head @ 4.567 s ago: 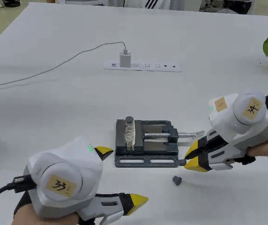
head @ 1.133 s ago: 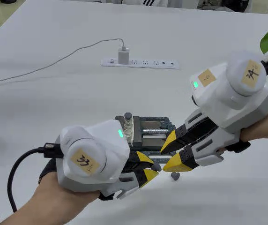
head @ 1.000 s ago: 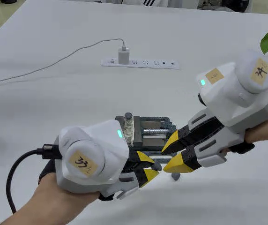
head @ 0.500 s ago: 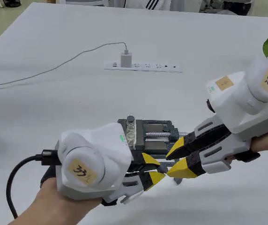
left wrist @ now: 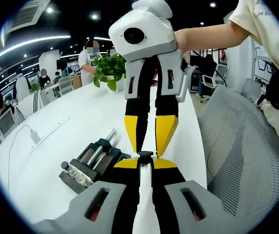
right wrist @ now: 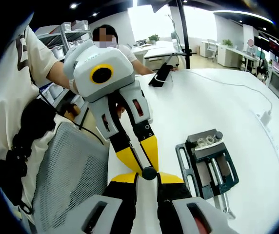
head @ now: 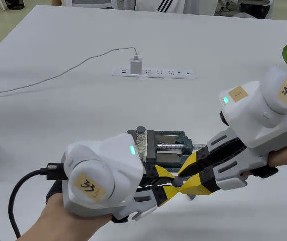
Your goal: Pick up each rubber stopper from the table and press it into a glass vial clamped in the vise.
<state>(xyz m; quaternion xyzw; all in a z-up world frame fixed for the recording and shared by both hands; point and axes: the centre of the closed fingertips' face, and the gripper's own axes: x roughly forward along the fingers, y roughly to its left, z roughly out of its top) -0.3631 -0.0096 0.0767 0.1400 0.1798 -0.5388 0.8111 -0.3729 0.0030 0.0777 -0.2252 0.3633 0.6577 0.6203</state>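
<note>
Over the white table [head: 224,45] near its front edge, the left gripper [left wrist: 145,165] pinches a rubber stopper [right wrist: 149,173] at the tips of the right gripper [left wrist: 148,146], whose own hold cannot be told; a square, firm pinch should precede release, with the vise [head: 171,145] and glass vial [head: 141,143] beyond.

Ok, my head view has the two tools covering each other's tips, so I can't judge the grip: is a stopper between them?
Observer: Yes. The right gripper view shows a dark round stopper where the left tool meets the right tool, tip to tip.
Operator: Which one grips it?
Observer: The left tool's tips look pinched on it; the left gripper view shows a slim gap between the right tool's tips.
Operator: Anything behind me?
Observer: A grey mesh chair stands at the table edge.
</note>
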